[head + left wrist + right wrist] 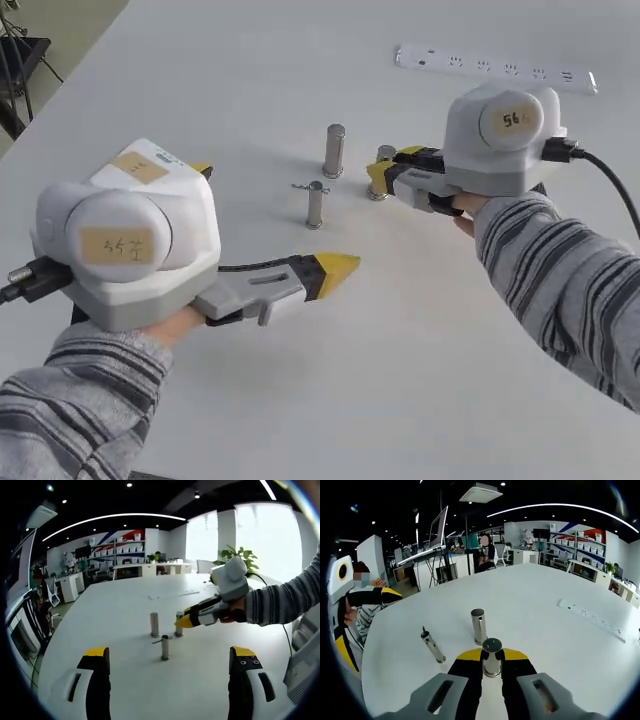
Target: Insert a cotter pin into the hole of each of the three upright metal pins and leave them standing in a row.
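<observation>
White matte tabletop (300,380) carries three short upright steel cylinders, grouped close together rather than in a tidy row. The nearest cylinder (316,205) has a thin wire cotter pin (304,186) crossing its top; how far through it sits I cannot make out at this size. The far cylinder (334,150) stands alone with nothing through it. The third cylinder (492,664) is clamped between the yellow-tipped jaws of the right gripper (385,178), probably to steady it or shift it into line. The left gripper (272,216) hangs nearer the person, jaws spread wide and holding nothing, so no second cotter pin is in hand. A long white power strip (495,68) lies well beyond.
</observation>
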The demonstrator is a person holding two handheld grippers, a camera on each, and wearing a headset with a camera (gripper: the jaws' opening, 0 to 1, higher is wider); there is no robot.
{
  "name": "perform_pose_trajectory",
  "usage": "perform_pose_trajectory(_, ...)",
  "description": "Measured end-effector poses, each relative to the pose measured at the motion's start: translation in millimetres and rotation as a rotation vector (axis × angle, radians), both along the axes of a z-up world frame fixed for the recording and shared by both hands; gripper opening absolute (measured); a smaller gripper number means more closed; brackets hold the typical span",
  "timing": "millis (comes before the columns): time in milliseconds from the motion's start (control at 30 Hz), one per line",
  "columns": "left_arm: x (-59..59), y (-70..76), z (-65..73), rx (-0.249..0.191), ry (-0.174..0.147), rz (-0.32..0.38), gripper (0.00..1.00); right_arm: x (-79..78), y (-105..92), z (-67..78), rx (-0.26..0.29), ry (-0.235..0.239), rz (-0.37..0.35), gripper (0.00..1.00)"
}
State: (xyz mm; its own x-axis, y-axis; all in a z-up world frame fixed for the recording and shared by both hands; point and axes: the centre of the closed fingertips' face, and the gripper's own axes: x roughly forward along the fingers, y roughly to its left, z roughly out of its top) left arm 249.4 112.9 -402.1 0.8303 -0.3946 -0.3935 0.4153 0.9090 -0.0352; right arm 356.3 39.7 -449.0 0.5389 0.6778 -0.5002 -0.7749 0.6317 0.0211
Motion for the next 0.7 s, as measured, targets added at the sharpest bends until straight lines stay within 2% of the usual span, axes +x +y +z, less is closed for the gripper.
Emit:
perform_pose_trajectory(167,-2.9,-0.1,-0.5,0.006,0.003,-0.006,0.99,-15.0,-5.7,4.3,-0.004,-0.005,0.014,0.08)
perform_pose_trajectory(400,-11.4,-2.3,-2.9,0.019,0.012,-0.013,0.99,-37.2,-18.7,2.3,-0.033,-0.001,0.036,0.08)
perform_pose_trajectory(700,-18.8,-5.6,-2.6,0.027,0.017,-0.020,0.98,-56.5,-30.1,1.4,-0.038,0.007,-0.002,0.08)
